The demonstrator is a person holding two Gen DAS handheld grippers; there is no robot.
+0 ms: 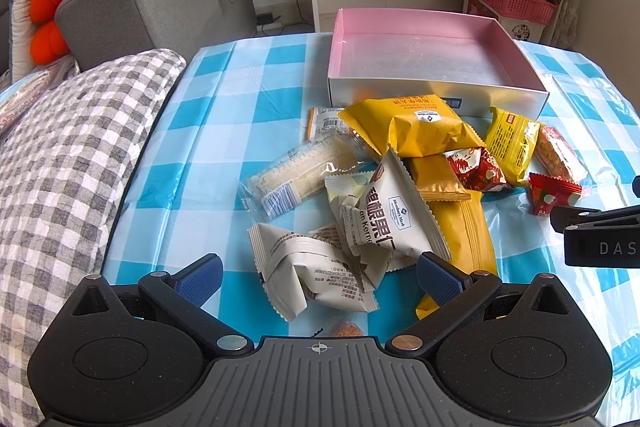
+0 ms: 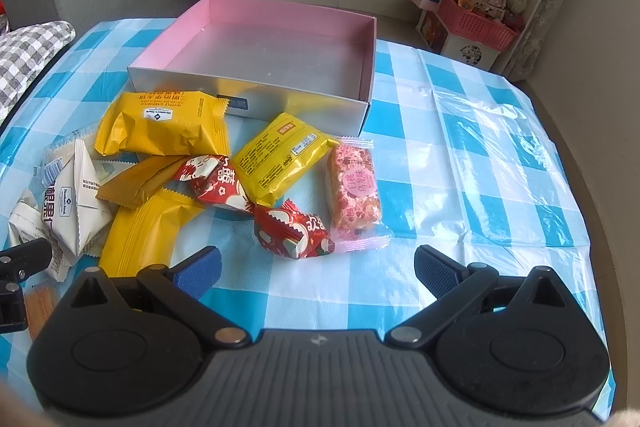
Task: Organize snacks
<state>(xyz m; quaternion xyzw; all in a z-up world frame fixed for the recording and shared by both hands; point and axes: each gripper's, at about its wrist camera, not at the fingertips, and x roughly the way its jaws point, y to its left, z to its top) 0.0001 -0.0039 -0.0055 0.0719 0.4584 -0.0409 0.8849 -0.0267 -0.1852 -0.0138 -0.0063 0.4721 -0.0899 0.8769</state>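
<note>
Member's Mark pecan packet [image 1: 394, 215] stands tip toward 11 o'clock; left gripper [image 1: 318, 277] and right gripper [image 2: 318, 269] both spread, holding nothing.

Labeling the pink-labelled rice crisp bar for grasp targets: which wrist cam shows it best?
Right wrist. The pink-labelled bar lies whole and unoccluded beyond the open right gripper, its round label facing the camera. In the left wrist view the bar sits far right, foreshortened and distorted, label unreadable, partly behind the yellow packet.
</note>
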